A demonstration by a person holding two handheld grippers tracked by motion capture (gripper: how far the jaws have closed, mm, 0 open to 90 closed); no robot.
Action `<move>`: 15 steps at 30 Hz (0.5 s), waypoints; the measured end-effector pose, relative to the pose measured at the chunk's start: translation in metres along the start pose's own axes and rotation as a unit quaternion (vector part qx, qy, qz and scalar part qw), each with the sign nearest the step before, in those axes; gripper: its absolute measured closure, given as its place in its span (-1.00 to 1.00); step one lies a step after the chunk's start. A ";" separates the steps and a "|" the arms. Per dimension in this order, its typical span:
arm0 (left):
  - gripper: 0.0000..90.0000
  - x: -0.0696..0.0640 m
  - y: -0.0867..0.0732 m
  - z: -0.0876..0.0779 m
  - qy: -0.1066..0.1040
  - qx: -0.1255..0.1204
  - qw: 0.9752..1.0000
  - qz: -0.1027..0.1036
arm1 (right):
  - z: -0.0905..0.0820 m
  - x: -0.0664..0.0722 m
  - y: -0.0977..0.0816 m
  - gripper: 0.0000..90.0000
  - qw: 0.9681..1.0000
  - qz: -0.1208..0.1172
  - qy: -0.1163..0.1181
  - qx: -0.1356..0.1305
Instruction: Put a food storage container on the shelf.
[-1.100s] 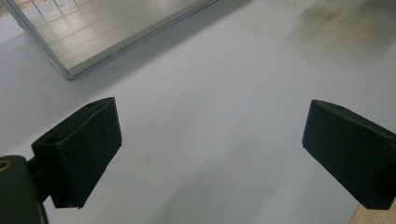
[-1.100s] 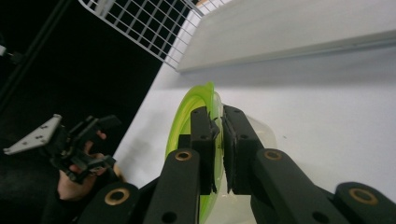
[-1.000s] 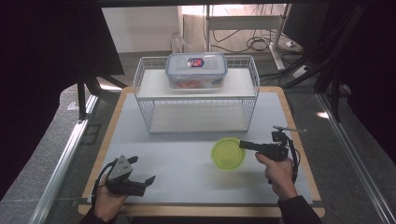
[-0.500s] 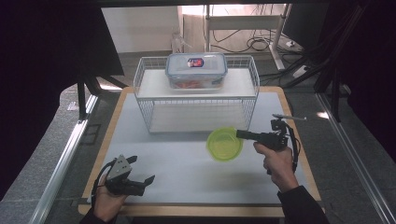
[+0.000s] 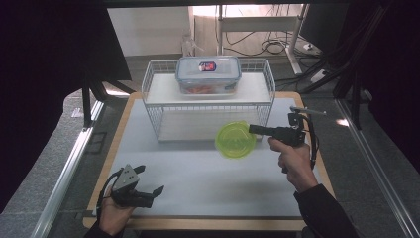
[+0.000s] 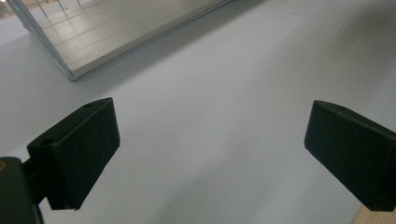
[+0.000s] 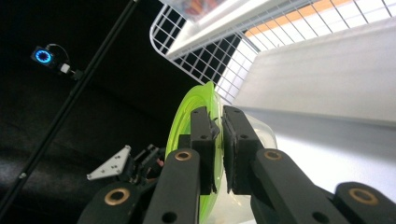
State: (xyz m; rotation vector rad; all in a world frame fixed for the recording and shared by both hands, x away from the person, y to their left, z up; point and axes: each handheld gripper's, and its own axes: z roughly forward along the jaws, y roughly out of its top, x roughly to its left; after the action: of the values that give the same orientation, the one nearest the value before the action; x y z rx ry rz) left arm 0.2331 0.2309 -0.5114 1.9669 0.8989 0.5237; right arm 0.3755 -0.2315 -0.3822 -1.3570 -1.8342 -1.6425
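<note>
Right gripper view alone reveals the right tool (image 7: pixel 218 135) pinching the green bowl's (image 7: pixel 194 109) rim.

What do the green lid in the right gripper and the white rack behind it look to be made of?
Green lid: likely thin translucent plastic with a glossy finish; light glows through its rim in the right gripper view, where the right gripper pinches it. Rack: probably white-coated metal wire, going by its thin grid bars, with a smooth matte white shelf board.
</note>
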 end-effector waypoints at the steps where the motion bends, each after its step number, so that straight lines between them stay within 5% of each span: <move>1: -0.93 0.000 0.000 0.000 0.000 0.000 1.000 0.000 | 0.000 0.001 0.002 0.87 1.000 0.000 0.002 0.000; 15: -0.96 0.002 -0.001 0.002 -0.008 0.006 1.000 -0.006 | 0.002 0.024 0.033 0.87 1.000 0.001 0.021 -0.007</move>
State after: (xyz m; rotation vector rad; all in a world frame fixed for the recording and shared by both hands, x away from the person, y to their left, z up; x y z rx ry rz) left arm 0.2351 0.2319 -0.5131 1.9715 0.9053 0.4953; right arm 0.3911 -0.2233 -0.3454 -1.3198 -1.8016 -1.6728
